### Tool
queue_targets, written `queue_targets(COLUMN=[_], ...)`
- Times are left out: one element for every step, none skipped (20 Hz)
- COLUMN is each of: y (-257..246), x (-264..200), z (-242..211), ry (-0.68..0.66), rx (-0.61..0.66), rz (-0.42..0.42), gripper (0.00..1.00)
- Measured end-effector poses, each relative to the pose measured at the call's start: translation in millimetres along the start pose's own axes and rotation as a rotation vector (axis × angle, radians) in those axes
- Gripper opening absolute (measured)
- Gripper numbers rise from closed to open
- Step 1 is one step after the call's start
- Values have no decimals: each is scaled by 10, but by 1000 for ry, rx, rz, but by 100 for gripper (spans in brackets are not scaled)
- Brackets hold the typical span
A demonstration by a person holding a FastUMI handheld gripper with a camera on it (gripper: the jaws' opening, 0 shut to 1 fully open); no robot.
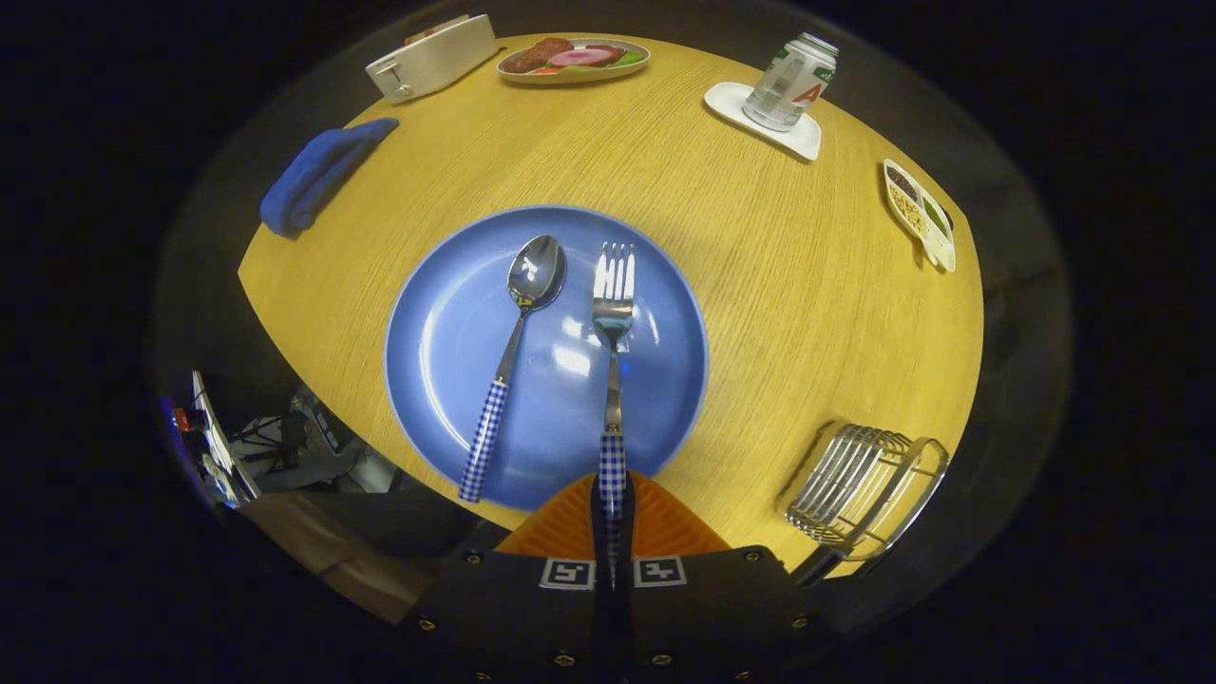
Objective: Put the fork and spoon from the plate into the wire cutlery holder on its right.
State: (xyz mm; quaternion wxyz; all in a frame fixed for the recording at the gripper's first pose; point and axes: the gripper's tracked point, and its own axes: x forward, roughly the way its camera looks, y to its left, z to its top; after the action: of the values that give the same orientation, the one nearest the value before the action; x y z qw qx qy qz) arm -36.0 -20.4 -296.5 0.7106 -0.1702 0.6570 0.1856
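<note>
A blue plate (446, 351) lies on the round wooden table just ahead of my fingers. On it rest a spoon (518, 332) and a fork (614, 323), both steel with blue-checked handles, lying side by side with their heads pointing away from me. My gripper (613, 503) is shut on the fork's checked handle at the plate's near rim; the handle end sits pinched between the two fingers. The spoon lies free to the left of the fork. The wire cutlery holder (860, 489) stands empty on the table to the right of the plate, near the table's edge.
A folded blue cloth (318, 176) lies beyond the plate to the left. At the far side are a white toaster (432, 57), a plate of food (573, 60), a can on a white coaster (788, 84) and a small divided dish (920, 214) near the right edge.
</note>
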Motion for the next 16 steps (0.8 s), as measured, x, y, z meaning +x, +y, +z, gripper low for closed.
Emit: queue_targets(y=[-101,-205,-268,-318,-353,-389,-429,-488,-559,-620,-654,-693,-755,-831,-898,-955], x=[-75,-139,-196,-250,-290,-339,-391,-451,-514,-591,-653,-724,-801,-865,-933,-984], z=[-36,-84,-135,-193,-261,-341,-422,-487,-554,-621,-666,-718,-804,-878,-947,-1026], ry=[4,16,23,37,51,69,85,98,106,119,118,125,149,165,179,201], rx=[-8,-20,-26,-33,-40,-58,-79,-92,-95,-94,-83,-75,-78,-80,-77,-72], rz=[-21,-47,-57,-57,-53,-49,-49,-54,-63,-63,-49,-37,-36,-39,-37,-31], gripper=[1,1,0,1,1,1,1,1,1,1,1,1,1,1,1,1])
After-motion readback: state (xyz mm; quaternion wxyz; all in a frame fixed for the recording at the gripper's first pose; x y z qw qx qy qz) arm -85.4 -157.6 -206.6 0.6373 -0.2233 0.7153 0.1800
